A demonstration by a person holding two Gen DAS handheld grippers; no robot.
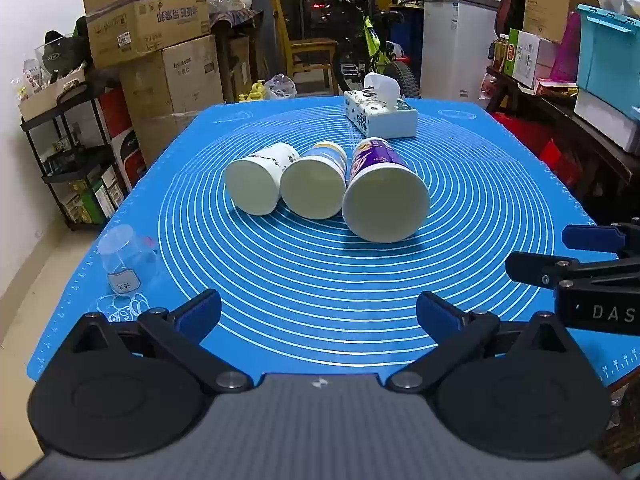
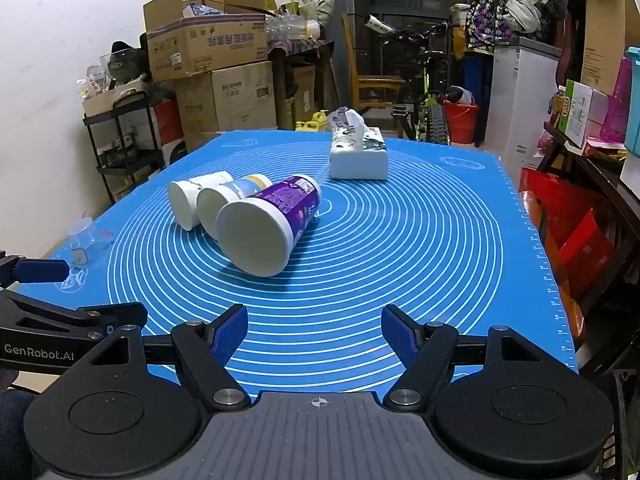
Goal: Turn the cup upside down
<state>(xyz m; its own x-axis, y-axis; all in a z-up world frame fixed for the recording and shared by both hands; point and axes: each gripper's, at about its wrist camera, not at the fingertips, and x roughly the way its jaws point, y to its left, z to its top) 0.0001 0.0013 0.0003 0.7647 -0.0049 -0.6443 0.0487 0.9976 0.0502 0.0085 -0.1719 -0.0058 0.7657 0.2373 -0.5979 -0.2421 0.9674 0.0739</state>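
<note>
Three paper cups lie on their sides in a row on the blue mat (image 1: 320, 280), ends facing me: a white cup (image 1: 256, 184) on the left, a blue-and-yellow cup (image 1: 314, 188) in the middle, a purple cup (image 1: 384, 196) on the right. They also show in the right wrist view: the white cup (image 2: 188, 200), the blue-and-yellow cup (image 2: 224, 204), the purple cup (image 2: 264, 232). My left gripper (image 1: 318, 314) is open and empty, near the mat's front edge. My right gripper (image 2: 314, 334) is open and empty, to the right of the left one.
A tissue box (image 1: 380, 114) stands behind the cups. A clear plastic cup (image 1: 124, 260) stands at the mat's front left corner. Cardboard boxes (image 1: 160, 40), a black rack (image 1: 72, 160), a bicycle (image 1: 368, 52) and shelves surround the table.
</note>
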